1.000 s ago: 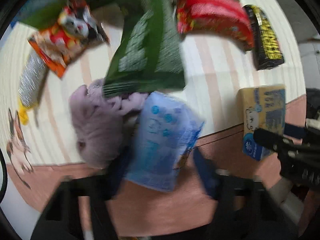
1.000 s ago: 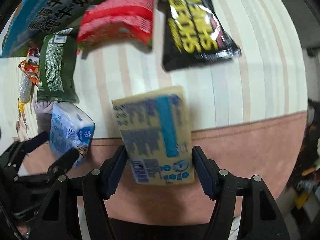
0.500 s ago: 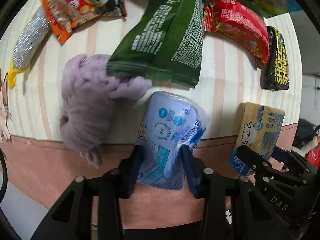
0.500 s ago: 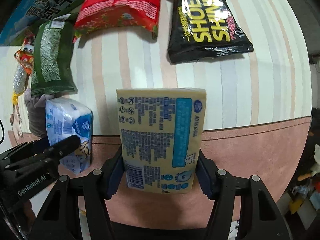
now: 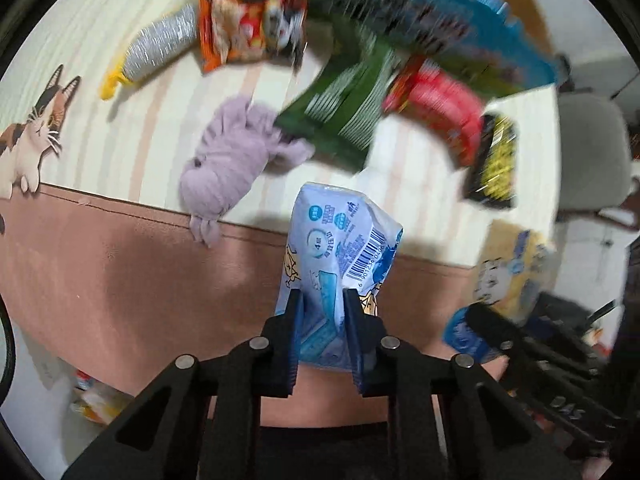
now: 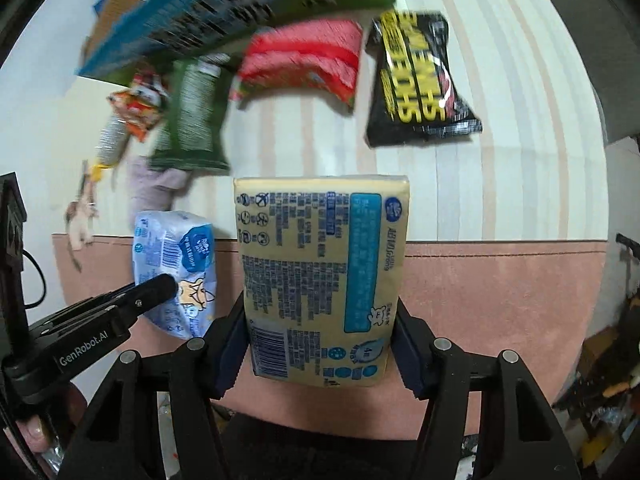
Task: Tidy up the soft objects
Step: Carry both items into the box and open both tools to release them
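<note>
We see even indoor light and soft shadows under the green snack bag [image 5: 340, 120]. Motion blur smears the far packets, fisheye bending darkens the rims, and glare streaks the black packet [image 6: 420, 84].

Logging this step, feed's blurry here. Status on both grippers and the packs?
Left gripper shut on blue tissue pack. Right gripper shut on yellow tissue pack. Nothing blocking either; snack bags beyond.
</note>
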`<state>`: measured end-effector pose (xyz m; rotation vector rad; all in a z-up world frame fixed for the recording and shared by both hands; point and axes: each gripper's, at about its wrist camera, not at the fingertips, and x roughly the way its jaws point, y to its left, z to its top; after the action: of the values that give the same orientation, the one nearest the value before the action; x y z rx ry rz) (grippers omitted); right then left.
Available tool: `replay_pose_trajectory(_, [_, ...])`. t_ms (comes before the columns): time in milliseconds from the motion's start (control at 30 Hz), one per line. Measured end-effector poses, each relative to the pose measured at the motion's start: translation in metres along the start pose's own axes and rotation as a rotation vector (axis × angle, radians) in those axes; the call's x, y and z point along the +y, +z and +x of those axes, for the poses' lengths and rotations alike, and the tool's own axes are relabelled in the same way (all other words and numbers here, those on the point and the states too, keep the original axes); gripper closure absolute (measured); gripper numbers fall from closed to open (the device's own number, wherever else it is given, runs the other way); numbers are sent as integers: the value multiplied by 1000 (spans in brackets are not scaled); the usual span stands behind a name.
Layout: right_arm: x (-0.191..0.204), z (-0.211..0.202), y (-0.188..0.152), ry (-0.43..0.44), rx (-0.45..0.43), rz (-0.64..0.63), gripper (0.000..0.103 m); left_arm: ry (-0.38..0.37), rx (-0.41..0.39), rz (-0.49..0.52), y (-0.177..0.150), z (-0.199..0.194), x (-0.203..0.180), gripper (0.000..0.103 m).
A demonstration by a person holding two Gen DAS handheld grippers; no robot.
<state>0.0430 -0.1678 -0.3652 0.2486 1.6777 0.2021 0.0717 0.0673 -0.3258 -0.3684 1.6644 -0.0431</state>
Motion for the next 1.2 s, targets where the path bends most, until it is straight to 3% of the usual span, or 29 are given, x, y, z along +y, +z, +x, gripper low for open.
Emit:
replay_pose_trajectory(100, [5,-30,10,46,-24,-20,37,-61,-41,-18,7,-36,0,86])
replay_pose_trajectory(267, [-10,-101,56,99,-81,-56,37,-148,-120,-7,31,-101,-29,86])
replay_pose_trajectory(533, [-4,-190,116,114,-209,-102,38,-168,-225,49,117,-145,-92,86])
replay_pose_trajectory(733, [27,-196,196,68,-265,-90,37,-199,-199,75,213,-130,-125,86])
replay_pose_trajectory(900, [38,-167,270,4,-252,-79,38,-198,-130,90,283,-100,-137,86])
replay_pose_trajectory(1200, [37,-86,362,-102,-165,-54,37,-174,0,98,353,-22,-146,86])
